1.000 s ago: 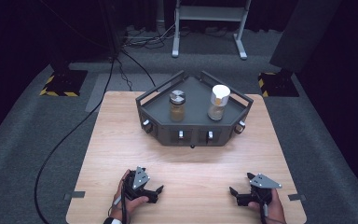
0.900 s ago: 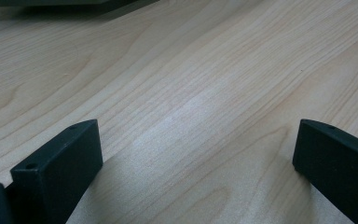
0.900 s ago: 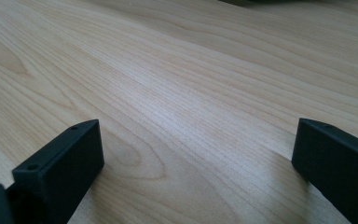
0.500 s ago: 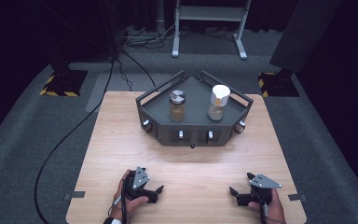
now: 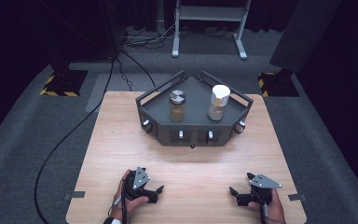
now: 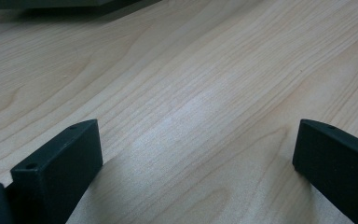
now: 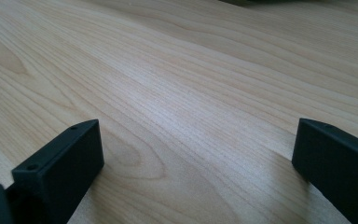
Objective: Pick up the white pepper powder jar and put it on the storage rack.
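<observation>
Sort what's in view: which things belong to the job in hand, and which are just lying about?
Job in hand:
- left gripper, jaws open
- right gripper, jaws open
- jar with grey lid
- jar with white lid
- dark tray holding both jars

Lying about:
- black cable on the floor
- metal stand behind the table

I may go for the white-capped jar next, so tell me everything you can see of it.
The white-capped jar stands upright in the right half of the dark tray, apart from the silver-lidded jar to its left. It looks like clear glass or plastic, holding pale tan contents, under a broad white cap with a small orange mark. Neither gripper touches it; both rest at the table's near edge.
</observation>
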`<state>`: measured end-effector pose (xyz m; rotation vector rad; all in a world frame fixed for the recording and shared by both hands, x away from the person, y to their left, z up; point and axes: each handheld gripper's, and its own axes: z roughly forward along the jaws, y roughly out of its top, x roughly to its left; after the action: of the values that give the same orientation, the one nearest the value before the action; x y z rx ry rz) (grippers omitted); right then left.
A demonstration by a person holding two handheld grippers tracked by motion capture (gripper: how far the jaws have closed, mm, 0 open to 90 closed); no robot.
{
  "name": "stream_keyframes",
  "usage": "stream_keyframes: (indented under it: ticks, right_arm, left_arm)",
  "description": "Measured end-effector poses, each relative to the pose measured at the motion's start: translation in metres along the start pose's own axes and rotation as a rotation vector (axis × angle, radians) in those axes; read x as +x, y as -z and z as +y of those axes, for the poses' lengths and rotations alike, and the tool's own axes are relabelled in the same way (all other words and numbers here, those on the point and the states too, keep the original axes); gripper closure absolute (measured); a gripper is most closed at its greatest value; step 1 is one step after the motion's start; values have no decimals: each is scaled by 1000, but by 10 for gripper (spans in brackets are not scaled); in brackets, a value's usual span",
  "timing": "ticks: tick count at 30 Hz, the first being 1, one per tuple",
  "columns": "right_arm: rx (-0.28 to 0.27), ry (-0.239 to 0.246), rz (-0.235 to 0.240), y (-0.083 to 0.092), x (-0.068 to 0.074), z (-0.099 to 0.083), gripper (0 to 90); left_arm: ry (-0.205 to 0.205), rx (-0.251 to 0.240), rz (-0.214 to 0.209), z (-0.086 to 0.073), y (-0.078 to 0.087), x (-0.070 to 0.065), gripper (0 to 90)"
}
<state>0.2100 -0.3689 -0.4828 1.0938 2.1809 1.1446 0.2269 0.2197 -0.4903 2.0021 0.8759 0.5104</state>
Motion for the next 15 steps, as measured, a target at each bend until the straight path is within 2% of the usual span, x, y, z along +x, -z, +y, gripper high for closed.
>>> stream_keyframes:
  ticks: [15]
  right_arm:
    - [-2, 6, -2, 0, 1, 0, 16]
  left_arm:
    - [1, -4, 11, -1, 1, -3, 11]
